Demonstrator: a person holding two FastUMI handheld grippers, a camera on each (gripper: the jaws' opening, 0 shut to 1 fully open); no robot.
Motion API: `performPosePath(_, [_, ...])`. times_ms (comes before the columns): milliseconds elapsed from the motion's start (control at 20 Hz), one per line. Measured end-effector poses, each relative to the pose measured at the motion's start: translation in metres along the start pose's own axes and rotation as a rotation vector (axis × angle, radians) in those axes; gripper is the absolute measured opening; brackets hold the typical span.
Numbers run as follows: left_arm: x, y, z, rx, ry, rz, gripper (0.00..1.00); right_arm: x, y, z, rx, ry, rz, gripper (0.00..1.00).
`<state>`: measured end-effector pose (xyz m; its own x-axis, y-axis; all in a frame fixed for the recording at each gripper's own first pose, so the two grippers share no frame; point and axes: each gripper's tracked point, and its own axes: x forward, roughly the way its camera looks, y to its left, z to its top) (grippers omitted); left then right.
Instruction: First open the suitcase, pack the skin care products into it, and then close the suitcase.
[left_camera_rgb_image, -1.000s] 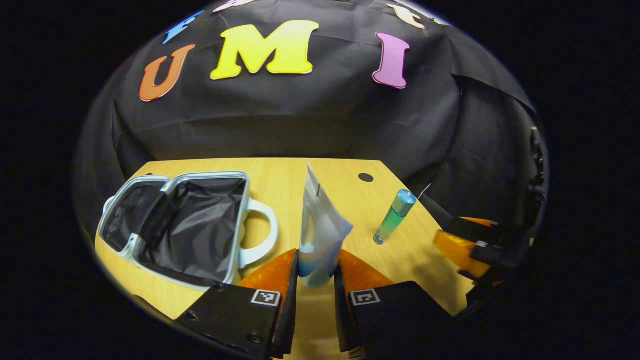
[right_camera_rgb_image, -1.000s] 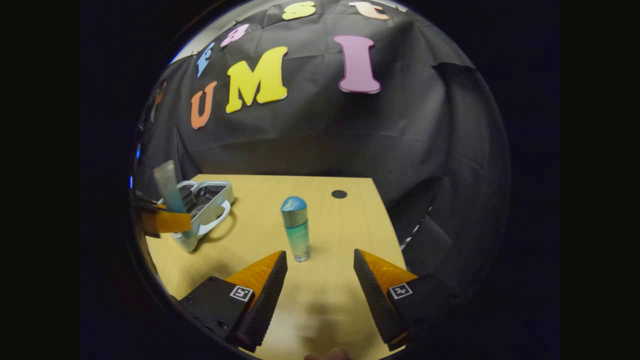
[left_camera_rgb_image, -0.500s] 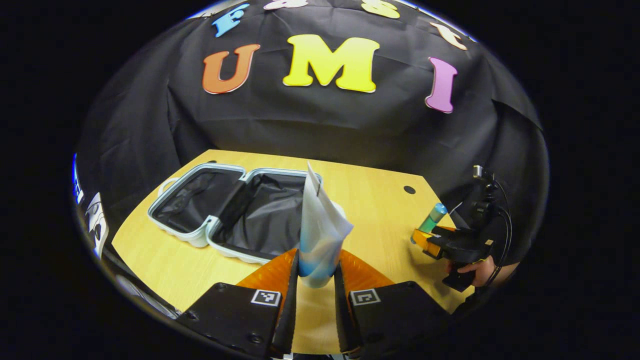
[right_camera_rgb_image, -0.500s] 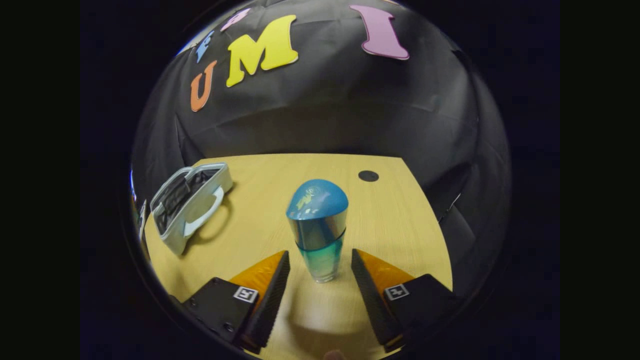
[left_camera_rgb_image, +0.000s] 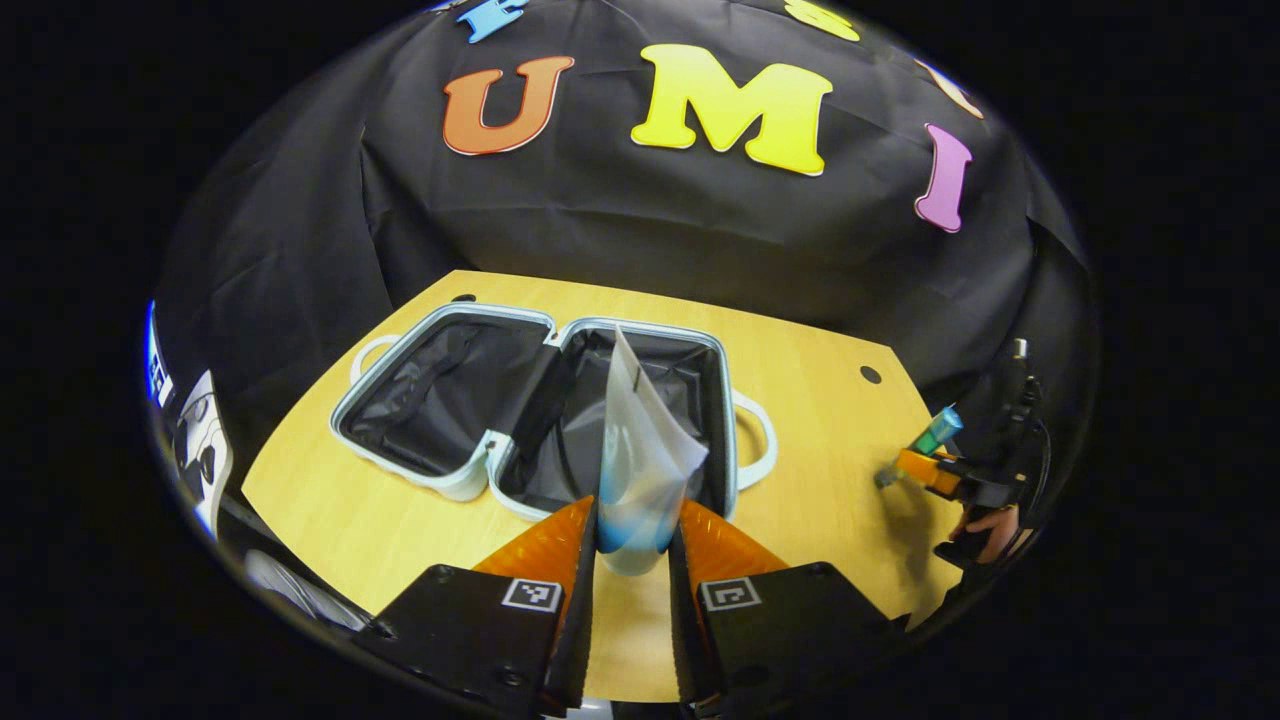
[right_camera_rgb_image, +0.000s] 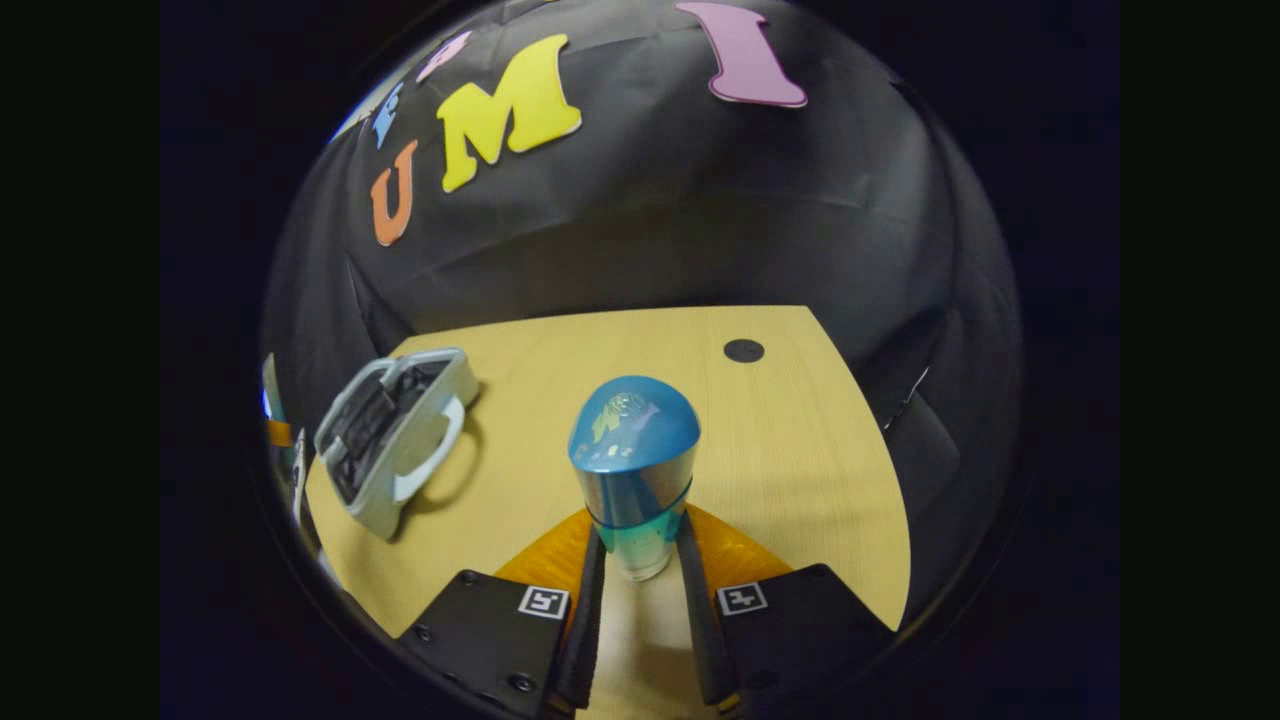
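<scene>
The tabletop (left_camera_rgb_image: 830, 400) in front of you is pale wood with a small dark round hole (right_camera_rgb_image: 743, 350) near its far right corner. On it the suitcase (left_camera_rgb_image: 440, 400) lies spread open, both halves flat and showing their dark lining, a white handle (left_camera_rgb_image: 762, 450) sticking out on the side towards your right hand; in the right gripper view the suitcase (right_camera_rgb_image: 395, 445) sits well off to the left. Your left tongs (left_camera_rgb_image: 632, 535) are closed on the bottom end of a white and blue tube (left_camera_rgb_image: 640, 460), both fingers pressing it, and the tube stands upright in front of the suitcase's nearer half. Your right tongs (right_camera_rgb_image: 640, 560) are closed narrow on the lower, clear green part of a bottle (right_camera_rgb_image: 635, 460), which has a rounded blue cap and a silver band. In the left gripper view you see that bottle (left_camera_rgb_image: 935, 432) tilted, far right near the tabletop's edge, with your hand (left_camera_rgb_image: 990, 525) below it.
</scene>
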<state>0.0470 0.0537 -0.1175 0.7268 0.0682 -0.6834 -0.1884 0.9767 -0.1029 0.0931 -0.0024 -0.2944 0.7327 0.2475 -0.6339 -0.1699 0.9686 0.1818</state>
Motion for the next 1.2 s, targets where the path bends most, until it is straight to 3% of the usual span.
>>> performPosePath(150, [0.033,0.011,0.012,-0.016,0.093,-0.057,0.36,-0.050,0.014,0.008,0.024,0.003,0.075,0.37])
performPosePath(250, [0.061,0.010,0.005,-0.036,0.201,-0.130,0.36,-0.080,0.019,0.014,0.074,0.005,0.099,0.37])
performPosePath(400, [0.094,0.020,-0.014,0.001,0.390,-0.178,0.36,-0.117,0.024,0.017,0.192,0.015,0.118,0.37])
performPosePath(600, [0.138,0.031,-0.030,0.002,0.555,-0.163,0.37,-0.151,0.027,0.017,0.257,0.003,0.108,0.37])
performPosePath(750, [0.151,0.043,-0.044,0.083,0.677,-0.131,0.36,-0.168,0.025,0.008,0.225,-0.002,0.077,0.37])
performPosePath(1000, [0.168,0.050,-0.051,0.155,0.760,-0.072,0.36,-0.183,0.022,0.004,0.193,-0.008,0.052,0.37])
performPosePath(1200, [0.170,0.051,-0.063,0.197,0.867,-0.016,0.36,-0.190,0.035,0.009,0.186,-0.013,0.084,0.36])
